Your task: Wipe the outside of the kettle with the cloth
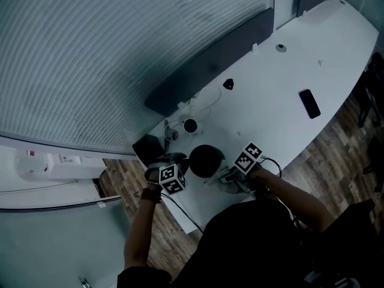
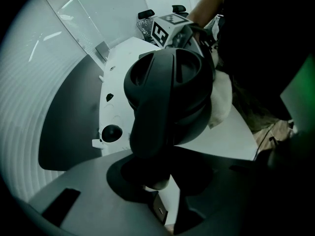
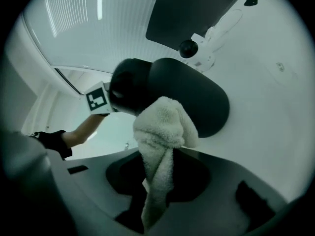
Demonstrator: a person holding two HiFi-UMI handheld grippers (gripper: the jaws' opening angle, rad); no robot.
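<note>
A dark rounded kettle (image 1: pixel 206 161) stands near the front edge of the white table (image 1: pixel 282 83). My left gripper (image 1: pixel 171 176) is left of it and my right gripper (image 1: pixel 240 164) is right of it. In the left gripper view the kettle (image 2: pixel 170 92) fills the middle, and the left gripper (image 2: pixel 165 195) is shut on its handle (image 2: pixel 150 136). The right gripper (image 3: pixel 152 208) is shut on a fluffy white cloth (image 3: pixel 162 132). The cloth's bunched end presses against the kettle's side (image 3: pixel 197 100). The cloth (image 2: pixel 221 100) also shows behind the kettle.
A long dark panel (image 1: pixel 210 59) stands along the table's far side. A small black round device on a white base (image 1: pixel 190 125) sits just behind the kettle. A black phone (image 1: pixel 309 103) lies to the right. Wooden floor (image 1: pixel 336 143) runs below the table's curved edge.
</note>
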